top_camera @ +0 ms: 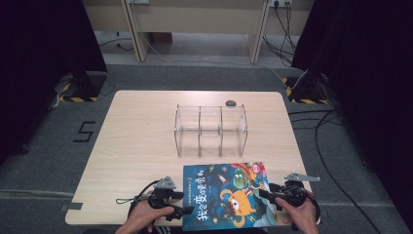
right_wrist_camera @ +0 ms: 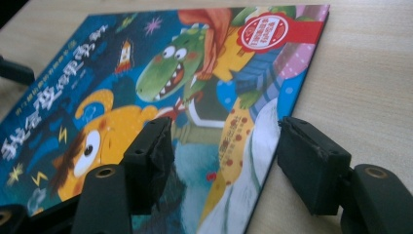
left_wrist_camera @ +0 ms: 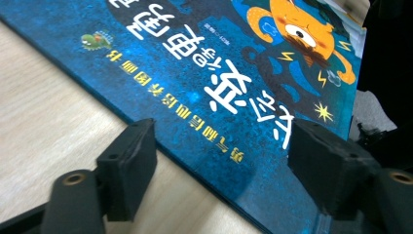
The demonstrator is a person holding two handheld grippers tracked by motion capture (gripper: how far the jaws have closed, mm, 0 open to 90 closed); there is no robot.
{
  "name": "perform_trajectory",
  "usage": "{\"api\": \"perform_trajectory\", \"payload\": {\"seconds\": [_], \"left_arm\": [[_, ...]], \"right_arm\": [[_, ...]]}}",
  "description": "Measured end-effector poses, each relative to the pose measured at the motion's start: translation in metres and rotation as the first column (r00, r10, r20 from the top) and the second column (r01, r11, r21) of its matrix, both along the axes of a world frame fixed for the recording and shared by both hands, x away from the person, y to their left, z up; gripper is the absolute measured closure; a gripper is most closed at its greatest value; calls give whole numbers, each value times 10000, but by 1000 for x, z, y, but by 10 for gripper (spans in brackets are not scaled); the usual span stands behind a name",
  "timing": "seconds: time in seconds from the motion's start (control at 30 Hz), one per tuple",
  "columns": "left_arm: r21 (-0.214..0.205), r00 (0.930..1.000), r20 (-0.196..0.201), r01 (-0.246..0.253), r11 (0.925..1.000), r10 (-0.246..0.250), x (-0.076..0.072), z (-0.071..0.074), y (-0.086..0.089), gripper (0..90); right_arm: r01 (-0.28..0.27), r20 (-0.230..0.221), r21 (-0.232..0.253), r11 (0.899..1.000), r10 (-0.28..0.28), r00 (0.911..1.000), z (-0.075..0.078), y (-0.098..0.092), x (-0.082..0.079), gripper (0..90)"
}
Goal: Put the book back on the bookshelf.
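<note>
At the table's near edge, a person's two hand-held grippers flank a picture book that lies flat on the pale wooden table, just in front of a clear three-bay organiser. The left gripper sits at the book's left edge, its jaws apart and straddling that edge without pinching it, one over the cover and one over bare wood, as the left gripper view shows. The right gripper mirrors it on the right edge, jaws likewise apart, nothing clamped between them. To lift the book cleanly, each lower jaw would likely need to slide under the cover's edge before closing, both sides biting evenly so the thin, flat volume does not sag or twist. Beyond the organiser, a small dark object rests near the table's far edge, well clear of the work.
</note>
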State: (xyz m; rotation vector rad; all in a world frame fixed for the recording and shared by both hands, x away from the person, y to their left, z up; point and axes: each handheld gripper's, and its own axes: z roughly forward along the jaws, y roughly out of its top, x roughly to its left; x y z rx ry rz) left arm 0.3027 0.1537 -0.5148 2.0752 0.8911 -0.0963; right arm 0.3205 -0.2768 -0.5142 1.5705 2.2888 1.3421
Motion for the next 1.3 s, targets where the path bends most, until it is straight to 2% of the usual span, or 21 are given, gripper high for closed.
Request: {"api": "perform_trajectory", "payload": {"seconds": [0.07,0.1,0.17,0.2,0.43,0.5,0.53,0.6,0.67,0.7,0.73,0.77,0.8,0.83,0.9,0.93,0.97,1.0,1.03,1.13,1.3], "left_arm": [[0,10000,28,21,10000,-21,0,0,0,219],[-86,10000,-17,-32,10000,31,0,-1,1,219],[-138,10000,-57,-65,9999,64,0,-1,1,220],[-161,9999,-64,-85,9998,84,0,-1,1,220],[-383,9995,-229,-228,9990,219,1,-2,3,221],[-332,9995,-171,-261,9991,255,1,-2,4,221],[-332,9995,-171,-261,9991,255,1,-2,4,219],[-354,9993,-205,-315,9989,308,2,-1,5,217],[-432,9991,-259,-345,9985,334,2,-2,6,217],[-435,9991,-237,-350,9984,340,2,-2,7,217],[-425,9991,-229,-358,9985,348,2,-2,7,217],[-437,9992,-224,-351,9984,341,2,-2,7,219],[-436,9991,-234,-360,9984,350,2,-2,7,217],[-436,9991,-219,-385,9983,376,2,-2,7,221],[-440,9989,-195,-432,9981,424,2,-2,8,254],[-450,9988,-201,-448,9980,440,2,-2,8,254],[-481,9990,-201,-420,9980,411,3,-3,8,259],[-481,9990,-201,-420,9980,411,3,-3,8,260],[-514,9990,-160,-421,9978,414,2,-3,8,260],[-439,9994,-108,-338,9985,334,3,-3,8,257],[-469,9994,-95,-344,9983,340,3,-3,8,255]], "right_arm": [[152,-46,239,9996,-151,9999,-1,-1,1,380],[606,-383,1013,9930,-570,9976,-4,-6,3,410],[767,-472,1244,9893,-714,9963,-5,-7,3,409],[1140,-711,1834,9764,-1025,9922,-8,-10,2,409],[1594,-1025,2342,9590,-1387,9850,-10,-11,0,408],[2002,-1493,3086,9299,-1606,9757,-13,-15,-3,429],[2002,-1493,3086,9299,-1606,9757,-13,-15,-3,429],[2080,-1668,3392,9174,-1590,9731,-16,-16,-6,438],[2000,-1673,3306,9223,-1513,9742,-15,-16,-7,449],[2075,-1809,3396,9174,-1527,9716,-15,-16,-8,449],[2191,-2006,3593,9071,-1543,9675,-16,-16,-9,450],[2368,-2367,4032,8839,-1492,9601,-19,-15,-10,522],[2192,-2515,4626,8590,-1100,9616,-23,-11,-11,570],[2143,-2409,4789,8513,-1072,9646,-21,-8,-11,598],[1552,-1245,4160,8960,-1130,9858,-8,-5,-13,643],[1552,-1245,4160,8960,-1130,9858,-8,-5,-13,643],[921,-591,3937,9146,-748,9954,2,-4,-15,639],[921,-591,3937,9146,-748,9954,2,-4,-15,639],[577,-316,3615,9306,-496,9983,4,-5,-15,626],[425,-215,3508,9355,-374,9991,2,-7,-14,616],[1,415,3165,9486,-140,9990,7,-5,-14,608]]}}
